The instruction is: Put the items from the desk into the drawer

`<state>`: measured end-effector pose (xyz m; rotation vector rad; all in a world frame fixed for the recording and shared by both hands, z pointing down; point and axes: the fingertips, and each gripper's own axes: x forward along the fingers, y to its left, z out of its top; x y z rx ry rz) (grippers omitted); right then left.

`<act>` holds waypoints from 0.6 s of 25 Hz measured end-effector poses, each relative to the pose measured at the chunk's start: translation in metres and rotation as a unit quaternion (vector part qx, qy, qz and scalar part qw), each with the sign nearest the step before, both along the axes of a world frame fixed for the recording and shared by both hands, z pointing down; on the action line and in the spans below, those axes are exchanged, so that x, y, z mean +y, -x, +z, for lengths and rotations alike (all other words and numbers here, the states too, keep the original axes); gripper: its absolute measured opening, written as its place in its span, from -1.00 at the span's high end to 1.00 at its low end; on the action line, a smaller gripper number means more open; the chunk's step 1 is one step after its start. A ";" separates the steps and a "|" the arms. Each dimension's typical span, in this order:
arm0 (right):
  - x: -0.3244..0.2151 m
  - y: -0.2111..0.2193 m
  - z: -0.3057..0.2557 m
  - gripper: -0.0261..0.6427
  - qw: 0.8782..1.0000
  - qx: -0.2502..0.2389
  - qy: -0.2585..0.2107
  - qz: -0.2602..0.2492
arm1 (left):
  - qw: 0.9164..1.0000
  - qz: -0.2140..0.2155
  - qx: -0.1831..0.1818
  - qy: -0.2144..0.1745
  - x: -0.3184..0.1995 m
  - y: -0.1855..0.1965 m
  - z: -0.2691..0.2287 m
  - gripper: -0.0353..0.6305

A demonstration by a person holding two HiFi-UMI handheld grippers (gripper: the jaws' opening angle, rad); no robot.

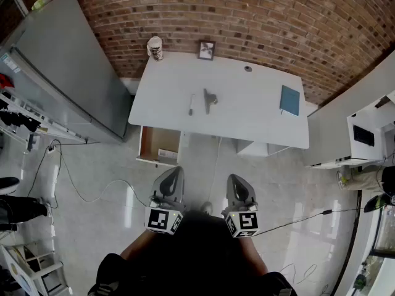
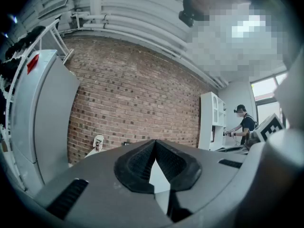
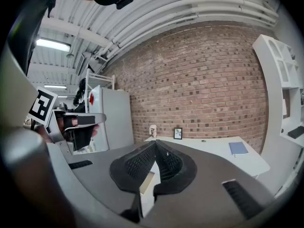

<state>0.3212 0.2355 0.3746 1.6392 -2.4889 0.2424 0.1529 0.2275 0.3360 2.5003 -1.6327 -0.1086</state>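
A white desk [image 1: 247, 119] stands against the brick wall. On it lie a dark tool [image 1: 210, 99], a white pen [image 1: 191, 105] and a blue notebook [image 1: 289, 100]. A patterned cup [image 1: 155, 48], a small picture frame [image 1: 207, 49] and a small round thing [image 1: 247, 68] sit along its back edge. Under the desk's left end a wooden drawer [image 1: 148, 145] stands pulled out, with a small white item inside. My left gripper [image 1: 173, 177] and right gripper [image 1: 239, 189] are held close to my body, well short of the desk. Both are shut with nothing between the jaws [image 2: 155, 144] [image 3: 155, 144].
A tall grey cabinet [image 1: 62, 73] stands left of the desk. White shelving [image 1: 364, 134] is on the right. Cables [image 1: 74, 184] trail over the shiny floor. Another person [image 2: 244, 125] works by a white cabinet, seen in the left gripper view.
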 end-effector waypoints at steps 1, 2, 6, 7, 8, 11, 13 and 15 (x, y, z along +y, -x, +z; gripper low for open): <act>0.001 0.000 0.000 0.92 1.000 -0.001 0.001 0.000 | 1.000 0.000 0.000 -0.001 0.001 0.000 0.000 0.89; 0.001 0.001 -0.001 0.92 1.000 -0.002 0.001 0.001 | 1.000 0.001 -0.001 -0.001 0.001 -0.001 -0.001 0.89; 0.005 0.001 0.002 0.92 1.000 -0.002 0.003 0.000 | 1.000 0.002 -0.001 -0.001 0.003 -0.001 0.000 0.89; 0.006 0.002 0.001 0.92 1.000 -0.002 0.002 0.000 | 1.000 0.003 -0.001 -0.001 0.004 -0.001 0.000 0.89; 0.006 0.002 0.000 0.92 1.000 -0.004 0.001 0.001 | 1.000 0.004 -0.001 -0.002 0.004 -0.001 0.000 0.89; 0.006 0.001 -0.001 0.93 1.000 -0.007 -0.001 0.005 | 1.000 0.006 -0.002 -0.002 0.004 -0.002 -0.001 0.89; 0.006 0.002 -0.001 0.92 1.000 -0.005 -0.001 0.007 | 1.000 0.006 -0.002 -0.003 0.003 0.000 -0.002 0.89; 0.006 0.002 0.001 0.92 1.000 -0.007 0.001 0.009 | 1.000 0.005 -0.001 -0.004 0.003 0.001 -0.002 0.89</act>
